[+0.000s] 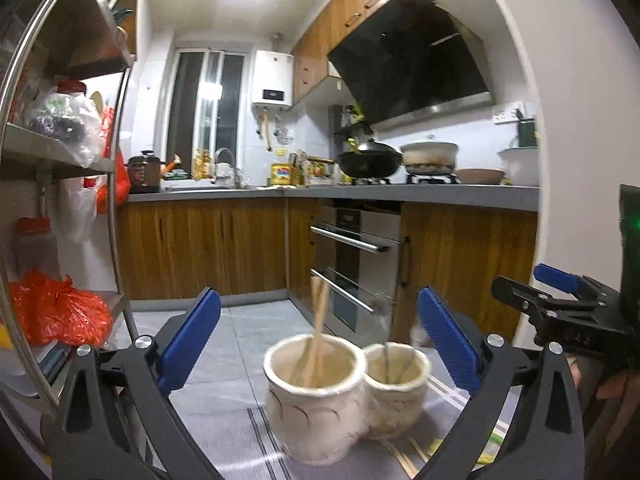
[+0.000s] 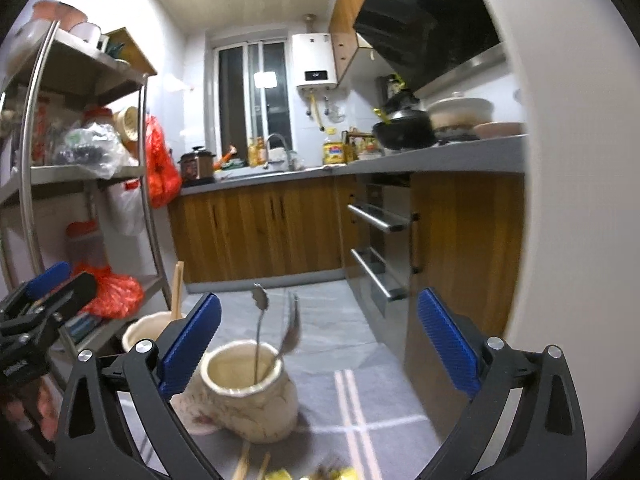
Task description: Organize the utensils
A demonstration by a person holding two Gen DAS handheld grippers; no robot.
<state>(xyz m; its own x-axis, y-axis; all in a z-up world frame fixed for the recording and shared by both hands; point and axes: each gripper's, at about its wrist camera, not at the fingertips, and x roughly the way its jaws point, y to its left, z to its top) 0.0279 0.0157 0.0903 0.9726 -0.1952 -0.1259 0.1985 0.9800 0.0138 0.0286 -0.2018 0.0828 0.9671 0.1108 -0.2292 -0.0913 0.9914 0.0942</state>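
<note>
Two cream ceramic holders stand side by side on a grey striped cloth. The larger holder (image 1: 316,396) holds wooden chopsticks (image 1: 318,320); the smaller holder (image 1: 394,388) holds metal utensils. In the right wrist view the smaller holder (image 2: 248,396) holds a metal spoon (image 2: 260,320) and a fork (image 2: 292,328), with the chopstick holder (image 2: 144,330) behind my left finger. My left gripper (image 1: 320,352) is open and empty around the holders. My right gripper (image 2: 320,352) is open and empty above the smaller holder. Loose chopsticks (image 2: 250,464) lie on the cloth near me.
A steel shelf rack (image 1: 116,200) with red bags stands at the left. Wooden cabinets, an oven (image 1: 352,264) and a grey counter (image 1: 400,192) with pots lie ahead. The right gripper's finger shows in the left wrist view (image 1: 560,300).
</note>
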